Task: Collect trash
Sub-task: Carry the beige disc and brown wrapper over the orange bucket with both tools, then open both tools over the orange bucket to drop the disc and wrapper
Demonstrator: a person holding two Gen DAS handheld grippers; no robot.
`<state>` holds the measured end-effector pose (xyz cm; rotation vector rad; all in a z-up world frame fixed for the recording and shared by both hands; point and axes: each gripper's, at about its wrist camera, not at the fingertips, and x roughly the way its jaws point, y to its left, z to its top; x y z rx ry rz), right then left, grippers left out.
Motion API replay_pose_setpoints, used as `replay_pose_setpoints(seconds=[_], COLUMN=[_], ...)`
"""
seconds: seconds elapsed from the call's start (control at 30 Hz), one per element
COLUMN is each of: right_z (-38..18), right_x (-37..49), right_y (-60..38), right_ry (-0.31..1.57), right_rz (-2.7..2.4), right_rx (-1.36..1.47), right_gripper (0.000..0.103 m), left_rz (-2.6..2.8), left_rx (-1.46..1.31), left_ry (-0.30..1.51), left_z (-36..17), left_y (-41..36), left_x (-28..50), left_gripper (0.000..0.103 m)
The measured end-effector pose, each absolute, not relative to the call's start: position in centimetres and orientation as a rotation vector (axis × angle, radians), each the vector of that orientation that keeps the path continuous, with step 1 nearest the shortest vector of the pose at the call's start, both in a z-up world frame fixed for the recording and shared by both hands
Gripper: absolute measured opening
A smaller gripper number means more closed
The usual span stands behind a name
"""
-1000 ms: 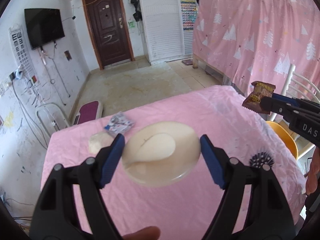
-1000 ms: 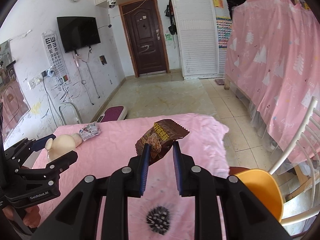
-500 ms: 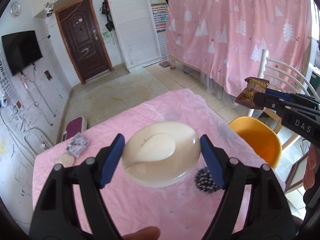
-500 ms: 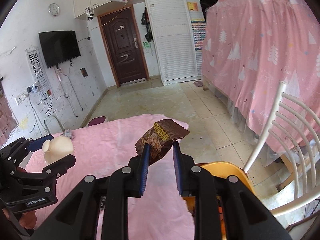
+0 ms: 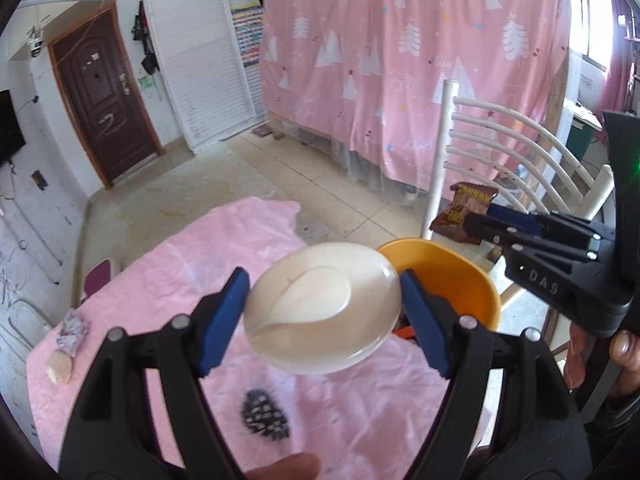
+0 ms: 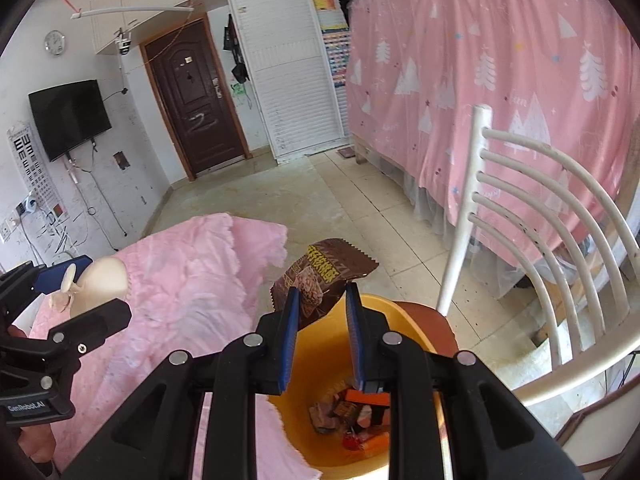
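- Two hand-held grippers in view, each carrying a piece of trash above the edge of a table covered in a pink cloth.
- Left gripper: blue-padded fingers spread wide and pressed against both sides of a cream plastic cup lid; lid held off the table, face toward the camera, partly in front of the bin rim.
- Right gripper: fingers drawn close, pinching the lower end of a brown snack wrapper; the wrapper stands up and tilts right, directly above the bin opening.
- Orange bin sits just beside the table's right edge, on a seat of a white slatted chair; crumpled wrappers and orange scraps lie at its bottom.
- Left wrist view: the wrapper hangs above and to the right of the bin.
- Left on the cloth: a dark spiky pine-cone-like item near the front; a small crumpled printed wrapper and a pale rounded scrap at the far left, just beside each other.
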<state>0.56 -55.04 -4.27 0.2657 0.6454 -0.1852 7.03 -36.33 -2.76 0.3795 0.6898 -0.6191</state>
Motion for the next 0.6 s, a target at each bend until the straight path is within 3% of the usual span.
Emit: replay_pose_setpoints(seconds=[0.5,0.6], right_z=[-7.9,-8.2], right_x=[0.5,0.8], right_y=[-58.1,-58.0], right_ry=[0.710,0.726], right_rz=[-0.212,-0.208], right_rx=[0.336,0.339], right_gripper=[0.013,0.013], left_rz=[-0.711,-0.714], left_rx=[0.419,0.394], left_ry=[0.716,0.730], left_z=[-3.7,-3.7], left_y=[-43.0,-43.1], left_x=[7.2,7.8], left_gripper=[0.075,0.083])
